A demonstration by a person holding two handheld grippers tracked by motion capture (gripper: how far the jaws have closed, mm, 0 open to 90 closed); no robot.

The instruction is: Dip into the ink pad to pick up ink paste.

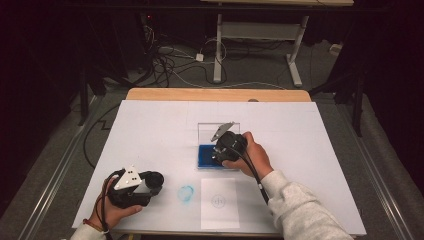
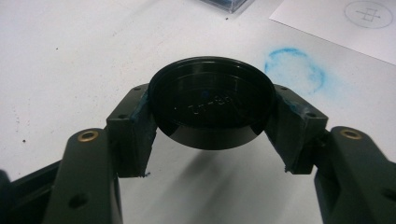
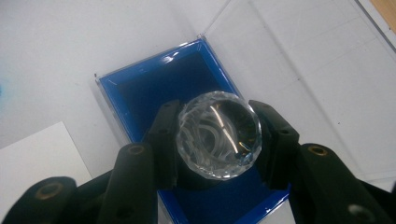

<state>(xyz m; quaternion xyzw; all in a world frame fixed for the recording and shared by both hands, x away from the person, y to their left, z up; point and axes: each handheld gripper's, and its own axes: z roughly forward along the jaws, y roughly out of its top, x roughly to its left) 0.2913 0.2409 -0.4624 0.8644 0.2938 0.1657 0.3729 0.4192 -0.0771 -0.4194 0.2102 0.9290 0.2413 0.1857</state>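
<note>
Stamp (image 3: 218, 135) sat clamped in the right gripper (image 1: 226, 145), directly over the blue pad (image 3: 154, 88) of the open box (image 1: 218, 142) mid-table — straight drop. Left gripper (image 1: 152, 182) near the front edge pinched the black cap (image 2: 211, 100).

Black round cap (image 2: 211, 108) in blue-smeared jaws; clear faceted crystal (image 3: 218, 134); blue-lined box (image 3: 154, 84); blue smudge (image 2: 295, 70) beyond

Overhead light brightens the white table (image 1: 150, 125); surroundings sink into darkness, and glare streaks the glass ball (image 3: 218, 135) toward three o'clock.
</note>
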